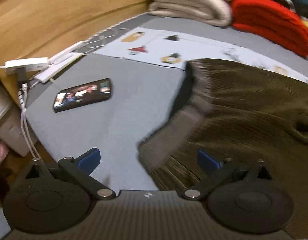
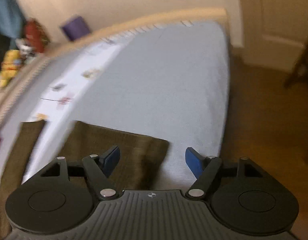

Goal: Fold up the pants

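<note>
Olive-brown corduroy pants point(image 1: 244, 108) lie spread on the grey bed point(image 1: 121, 108). In the left wrist view the waistband end point(image 1: 186, 124) is nearest me. My left gripper point(image 1: 148, 160) is open, its jaws wide apart over the waistband corner, the right pad point(image 1: 208, 161) above the fabric, the left pad point(image 1: 89, 159) above bare sheet. In the right wrist view two leg ends point(image 2: 117, 144) lie on the bed point(image 2: 164, 84). My right gripper point(image 2: 152, 162) is open and empty, straddling the hem corner of the nearer leg.
A phone point(image 1: 82, 95) lies on the bed left of the pants. A printed cloth point(image 1: 154, 48), folded cream blankets point(image 1: 190, 2) and a red blanket point(image 1: 272, 22) sit behind. A power strip with cables point(image 1: 25, 66) is by the wooden headboard point(image 1: 53, 14). The bed's edge and floor point(image 2: 264, 120) are to the right.
</note>
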{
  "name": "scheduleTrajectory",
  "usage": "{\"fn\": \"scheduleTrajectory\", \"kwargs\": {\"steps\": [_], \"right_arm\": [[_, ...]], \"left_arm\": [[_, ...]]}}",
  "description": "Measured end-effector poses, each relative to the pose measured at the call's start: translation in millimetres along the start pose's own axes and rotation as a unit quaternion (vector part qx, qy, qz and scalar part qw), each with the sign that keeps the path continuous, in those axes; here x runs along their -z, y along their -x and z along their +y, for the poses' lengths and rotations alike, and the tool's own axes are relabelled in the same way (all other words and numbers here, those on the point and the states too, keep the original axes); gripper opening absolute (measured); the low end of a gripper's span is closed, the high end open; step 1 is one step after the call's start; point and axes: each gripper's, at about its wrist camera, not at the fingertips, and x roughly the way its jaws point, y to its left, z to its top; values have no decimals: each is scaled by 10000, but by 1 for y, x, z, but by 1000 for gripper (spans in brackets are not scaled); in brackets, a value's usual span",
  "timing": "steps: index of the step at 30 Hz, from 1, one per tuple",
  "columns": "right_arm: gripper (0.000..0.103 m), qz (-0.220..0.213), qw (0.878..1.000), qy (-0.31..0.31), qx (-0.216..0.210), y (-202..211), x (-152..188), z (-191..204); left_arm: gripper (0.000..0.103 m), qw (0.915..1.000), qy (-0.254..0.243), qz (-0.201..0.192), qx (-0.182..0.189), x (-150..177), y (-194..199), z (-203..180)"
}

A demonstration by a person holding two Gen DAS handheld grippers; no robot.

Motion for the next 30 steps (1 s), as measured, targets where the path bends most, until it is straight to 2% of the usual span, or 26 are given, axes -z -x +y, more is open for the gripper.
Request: {"fn": "scheduleTrajectory", "kwargs": {"steps": [2, 4, 7, 10, 14, 18, 22, 30], "right_arm": [[75, -29, 9982, 206, -567, 37, 17, 14], [79, 110, 9907, 561, -1234, 76, 39, 31], [83, 457, 9671, 1400, -2074, 128, 74, 59], [83, 487, 9384, 2259, -2570, 175, 104, 77], [84, 207, 9094, 3144, -2715, 216, 125, 84], [84, 156, 8955, 3450, -2809, 241, 135, 86], [84, 247, 8890, 3574, -2851, 253, 155, 94], [84, 201, 8883, 3628, -2809, 266, 170, 90]], "left_arm": [[103, 9995, -120, -67, 301, 8, 22, -6], [103, 9981, -275, -120, 530, 20, 44, -12], [103, 9960, -415, -110, 781, 42, 73, -21], [103, 9937, -575, -58, 964, 69, 93, -32], [103, 9906, -739, -20, 1153, 94, 114, -33], [103, 9875, -843, -130, 1328, 104, 132, -31], [103, 9850, -891, -181, 1465, 105, 141, -32], [103, 9833, -846, -155, 1603, 102, 144, -30]]}}
